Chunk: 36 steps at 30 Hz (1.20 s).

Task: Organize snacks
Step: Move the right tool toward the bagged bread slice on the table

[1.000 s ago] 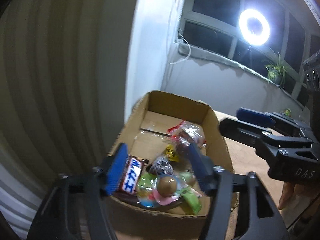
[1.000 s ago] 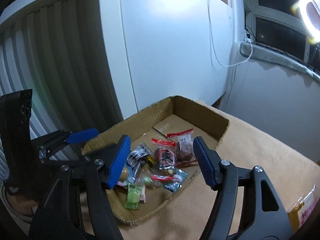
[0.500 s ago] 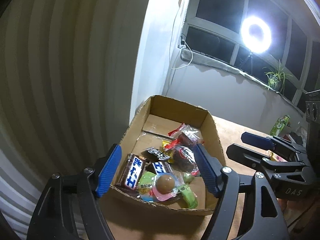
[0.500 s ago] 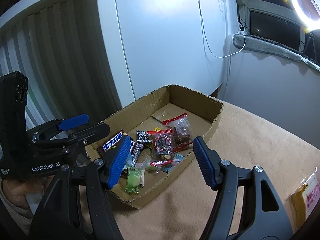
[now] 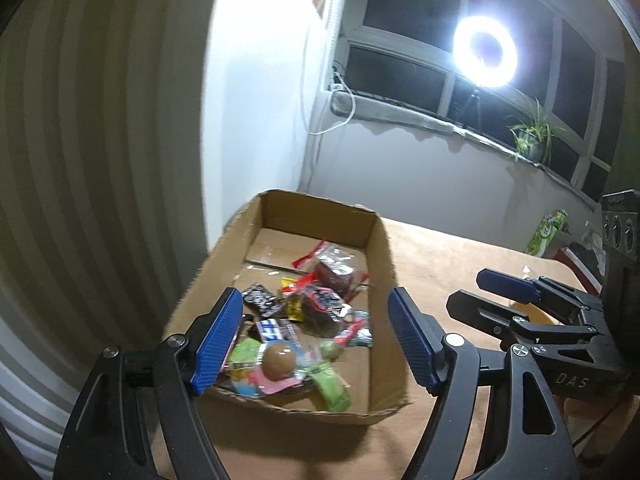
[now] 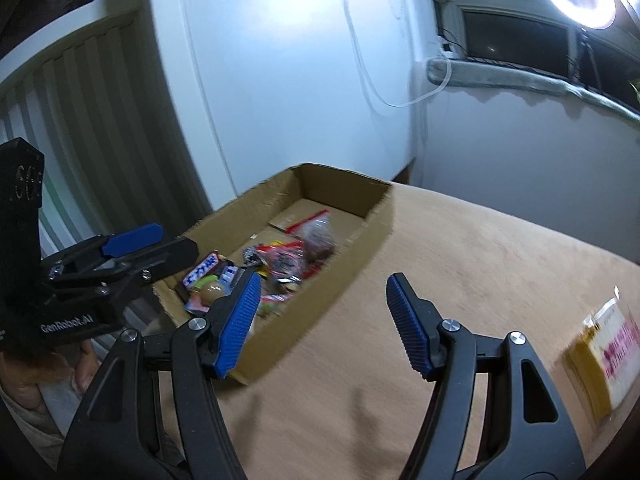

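Now | yellow packet (image 6: 602, 364) lies on table (image 6: 460, 264) right of right gripper (image 6: 322, 324), nearer than left gripper (image 5: 316, 344) | both spread, empty | snacks (image 5: 304, 332) in box (image 5: 384, 264)

1. Cardboard box (image 5: 382, 248) is open-topped; its four low walls are the only barrier to entry from above.
2. Far half of the box floor is bare; the snack pile (image 5: 304, 320) crowds the near half.
3. Left of the box a white cabinet (image 6: 288, 80) stands just beside the wall: no visible side passage there.
4. Right of the box the tan table (image 6: 480, 264) lies bare up to a yellow packet (image 6: 600, 356) near its right edge.
5. Green carton (image 5: 546, 232) stands at the far right, well apart from the box.
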Available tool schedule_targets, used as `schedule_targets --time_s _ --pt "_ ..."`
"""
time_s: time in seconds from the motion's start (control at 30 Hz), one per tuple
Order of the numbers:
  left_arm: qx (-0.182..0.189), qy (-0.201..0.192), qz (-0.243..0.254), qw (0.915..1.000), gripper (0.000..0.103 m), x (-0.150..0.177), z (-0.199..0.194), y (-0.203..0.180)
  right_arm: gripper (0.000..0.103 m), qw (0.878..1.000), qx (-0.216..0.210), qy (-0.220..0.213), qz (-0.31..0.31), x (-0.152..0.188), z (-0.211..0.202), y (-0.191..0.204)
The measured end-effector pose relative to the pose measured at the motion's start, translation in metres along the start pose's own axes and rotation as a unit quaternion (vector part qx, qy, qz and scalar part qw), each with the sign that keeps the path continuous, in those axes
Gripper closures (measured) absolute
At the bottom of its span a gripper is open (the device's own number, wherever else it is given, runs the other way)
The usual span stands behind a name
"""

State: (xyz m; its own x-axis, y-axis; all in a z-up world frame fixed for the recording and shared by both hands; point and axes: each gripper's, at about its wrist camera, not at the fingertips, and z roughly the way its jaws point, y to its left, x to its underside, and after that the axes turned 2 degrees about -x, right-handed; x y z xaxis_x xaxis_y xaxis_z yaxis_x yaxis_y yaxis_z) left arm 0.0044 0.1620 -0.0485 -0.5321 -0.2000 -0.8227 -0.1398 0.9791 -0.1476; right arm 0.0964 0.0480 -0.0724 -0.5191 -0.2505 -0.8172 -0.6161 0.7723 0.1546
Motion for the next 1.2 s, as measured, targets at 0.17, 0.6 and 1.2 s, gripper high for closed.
schedule_targets --time_s 0.17,0.6,1.2 --pt "0.011 0.006 0.024 0.9996 0.028 -0.001 0.003 -0.027 0.035 0.999 0.018 -0.003 0.027 0.013 -0.015 -0.030" --pt "0.048 -0.015 0.120 0.9915 0.028 -0.020 -0.012 -0.130 0.025 0.987 0.117 -0.038 0.103 0.051 -0.087 -0.126" --pt "0.092 0.000 0.211 0.9731 0.028 -0.017 0.007 -0.224 0.025 0.966 0.172 -0.055 0.187 0.093 -0.133 -0.209"
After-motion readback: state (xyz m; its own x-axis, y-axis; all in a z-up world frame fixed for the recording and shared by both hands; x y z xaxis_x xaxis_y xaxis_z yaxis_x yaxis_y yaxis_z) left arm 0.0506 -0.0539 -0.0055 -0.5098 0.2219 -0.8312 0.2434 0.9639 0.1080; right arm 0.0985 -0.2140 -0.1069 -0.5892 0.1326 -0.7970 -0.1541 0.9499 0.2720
